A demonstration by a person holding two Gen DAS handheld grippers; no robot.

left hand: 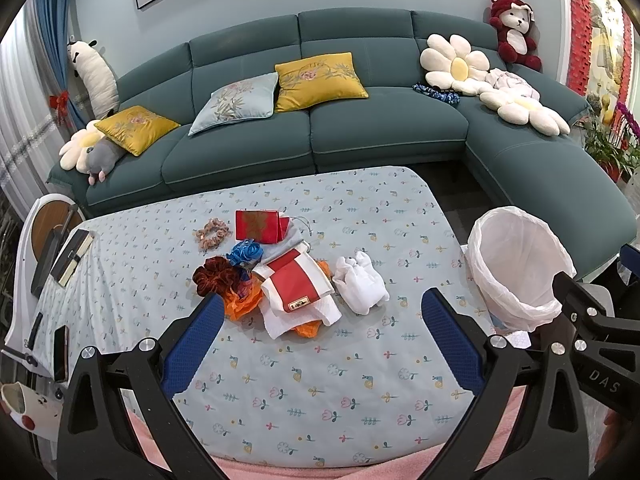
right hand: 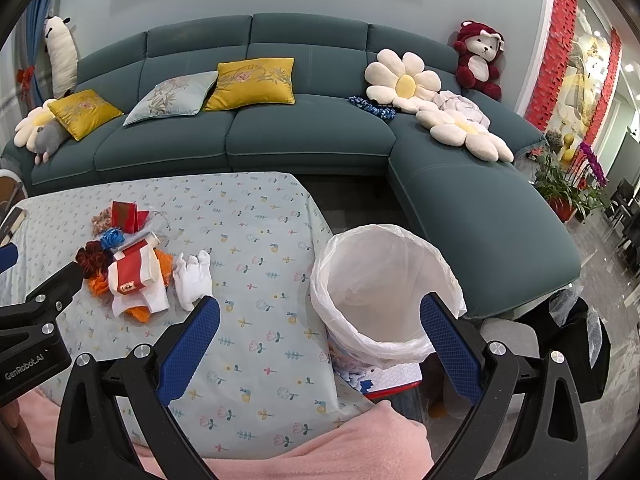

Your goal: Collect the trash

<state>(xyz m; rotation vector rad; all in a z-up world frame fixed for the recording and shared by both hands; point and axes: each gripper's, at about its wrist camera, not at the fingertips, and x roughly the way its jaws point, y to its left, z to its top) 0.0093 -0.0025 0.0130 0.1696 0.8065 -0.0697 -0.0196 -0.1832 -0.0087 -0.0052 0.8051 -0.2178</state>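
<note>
The room is evenly and brightly lit by soft, diffuse light. Shadows under the sofa (left hand: 320, 128) cushions and beneath the items on the table (left hand: 320, 380) are faint and short. Both views show strong fisheye distortion: straight edges bow outward, and black vignetting fills the corners. The white bin liner (right hand: 380, 280) appears slightly overexposed. The bright opening at the far right (right hand: 580, 64) shows glare. Focus is sharp at centre and softens toward the rim.

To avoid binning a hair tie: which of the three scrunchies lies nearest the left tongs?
The dark red scrunchie, just beyond the left tongs; the blue and pink ones lie farther back.
</note>
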